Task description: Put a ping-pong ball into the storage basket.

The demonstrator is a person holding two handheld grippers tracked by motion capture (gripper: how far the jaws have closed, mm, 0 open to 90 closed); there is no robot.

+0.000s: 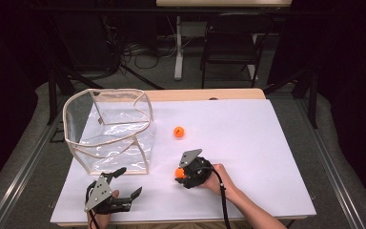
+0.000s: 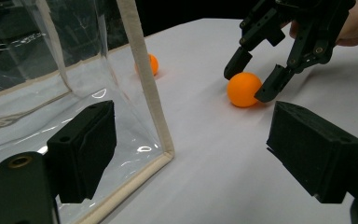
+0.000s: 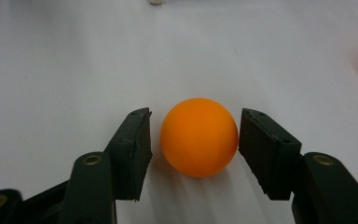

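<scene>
Orange ball (image 3: 199, 136) sits between the right tongs (image 3: 193, 140) — flanked closely.

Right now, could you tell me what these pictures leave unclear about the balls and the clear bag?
- Right gripper on the near orange ball: right gripper view leaves pad contact uncertain.
- Far orange ball: partly hidden by the clear bag edge in left gripper view.
- Bag contents: glare on the plastic, high view.

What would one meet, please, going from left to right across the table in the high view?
Clear bag → left gripper → loose orange ball → right gripper, its jaws around a second orange ball.
</scene>
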